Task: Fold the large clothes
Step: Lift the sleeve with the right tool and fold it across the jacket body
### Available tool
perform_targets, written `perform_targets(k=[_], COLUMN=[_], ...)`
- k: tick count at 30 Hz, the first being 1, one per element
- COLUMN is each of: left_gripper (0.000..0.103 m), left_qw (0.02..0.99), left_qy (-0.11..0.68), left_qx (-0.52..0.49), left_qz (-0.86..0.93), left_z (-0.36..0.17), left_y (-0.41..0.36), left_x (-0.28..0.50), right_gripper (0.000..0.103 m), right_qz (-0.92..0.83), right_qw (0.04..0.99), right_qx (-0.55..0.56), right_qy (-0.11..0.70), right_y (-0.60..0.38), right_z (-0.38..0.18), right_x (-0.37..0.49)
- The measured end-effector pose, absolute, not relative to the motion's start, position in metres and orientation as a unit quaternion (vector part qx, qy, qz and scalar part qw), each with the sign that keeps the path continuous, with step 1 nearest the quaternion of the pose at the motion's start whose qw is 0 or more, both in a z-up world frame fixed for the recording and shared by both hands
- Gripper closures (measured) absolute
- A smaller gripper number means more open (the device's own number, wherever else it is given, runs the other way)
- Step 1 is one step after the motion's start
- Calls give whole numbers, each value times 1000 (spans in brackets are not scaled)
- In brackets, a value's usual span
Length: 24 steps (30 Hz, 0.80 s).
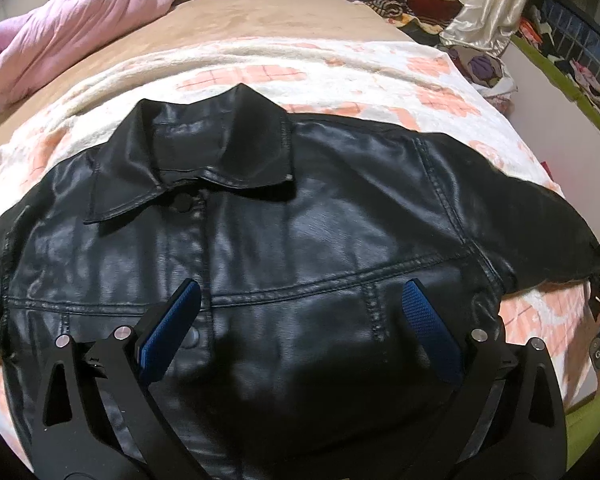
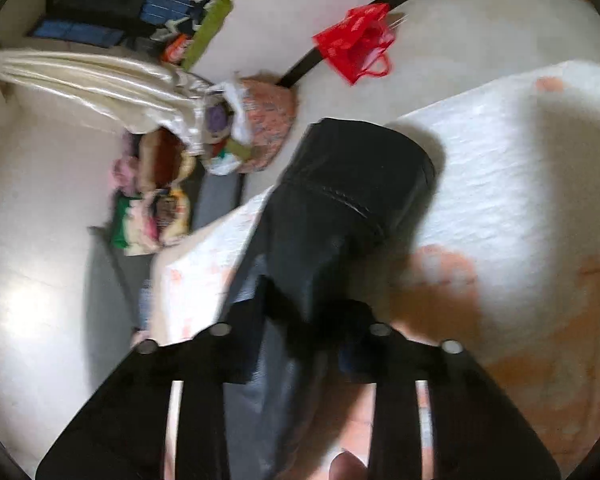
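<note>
The shiny black leather jacket lies flat, front up, on the white & orange blanket on the bed. L claw hangs wide open over its chest. R claw has the sleeve pinched between its pads; the sleeve runs straight ahead of it, so R hand folds first.

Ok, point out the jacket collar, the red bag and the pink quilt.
jacket collar (image 1: 204,148), left wrist view, middle of the collar.
red bag (image 2: 356,42), right wrist view, the bag's body.
pink quilt (image 1: 68,32), left wrist view, its bulging middle.
</note>
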State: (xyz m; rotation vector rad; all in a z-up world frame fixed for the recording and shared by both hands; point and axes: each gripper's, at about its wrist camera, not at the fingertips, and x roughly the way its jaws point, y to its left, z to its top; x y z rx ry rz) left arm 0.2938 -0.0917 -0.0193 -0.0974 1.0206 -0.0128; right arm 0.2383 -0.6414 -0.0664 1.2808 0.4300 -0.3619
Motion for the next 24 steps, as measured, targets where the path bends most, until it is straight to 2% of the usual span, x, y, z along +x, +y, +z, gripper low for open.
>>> perform_targets(k=[3, 13, 19, 24], left_gripper=[9, 9, 9, 9], left_qw=[873, 879, 885, 891], left_qy=[484, 466, 446, 423], left_qx=[-58, -97, -132, -165], left_qz=[-5, -12, -16, -19], left_z=[-13, 16, 36, 50], left_y=[-83, -53, -26, 0], left_x=[293, 288, 281, 270], right_gripper=[90, 93, 93, 93], right_qz=[-73, 136, 234, 301], right_qw=[793, 920, 939, 932], right_qx=[583, 350, 226, 155], right_qy=[163, 107, 108, 132], right_y=[-633, -515, -433, -382], right_z=[-42, 79, 111, 114], right_x=[244, 244, 228, 218])
